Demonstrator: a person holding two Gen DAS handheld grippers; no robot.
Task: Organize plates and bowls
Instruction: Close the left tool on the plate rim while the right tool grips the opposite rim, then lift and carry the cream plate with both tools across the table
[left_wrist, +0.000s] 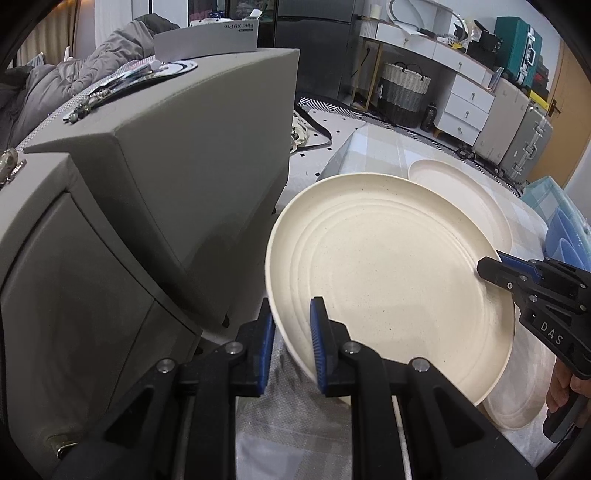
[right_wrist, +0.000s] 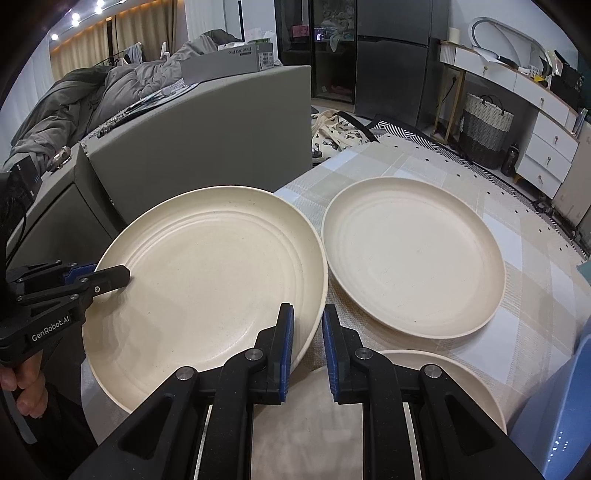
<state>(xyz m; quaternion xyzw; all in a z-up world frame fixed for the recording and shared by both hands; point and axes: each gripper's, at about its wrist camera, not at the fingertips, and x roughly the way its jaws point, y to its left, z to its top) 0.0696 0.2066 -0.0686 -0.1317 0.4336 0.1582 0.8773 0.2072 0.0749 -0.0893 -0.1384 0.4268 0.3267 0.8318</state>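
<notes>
Plates: three cream, none stacked. One plate (right_wrist: 207, 280) tilted off tabletop (right_wrist: 535, 280), left gripper (left_wrist: 291, 347) and right gripper (right_wrist: 308, 350) clenched on opposite rims. Far plate (right_wrist: 413, 254) flat; near plate (right_wrist: 443, 384) flat. Blue bowls (left_wrist: 565, 236) right, unsorted.

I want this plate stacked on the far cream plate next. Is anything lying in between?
Nothing visible does. The held plate, gripped by the left gripper and right gripper, sits beside the far plate, with only bare tablecloth between.

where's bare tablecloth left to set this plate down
Free: the checked tablecloth beyond the far plate, toward the rug. Crowded: the near side, where the held plate, a third plate and a blue container sit close.
</notes>
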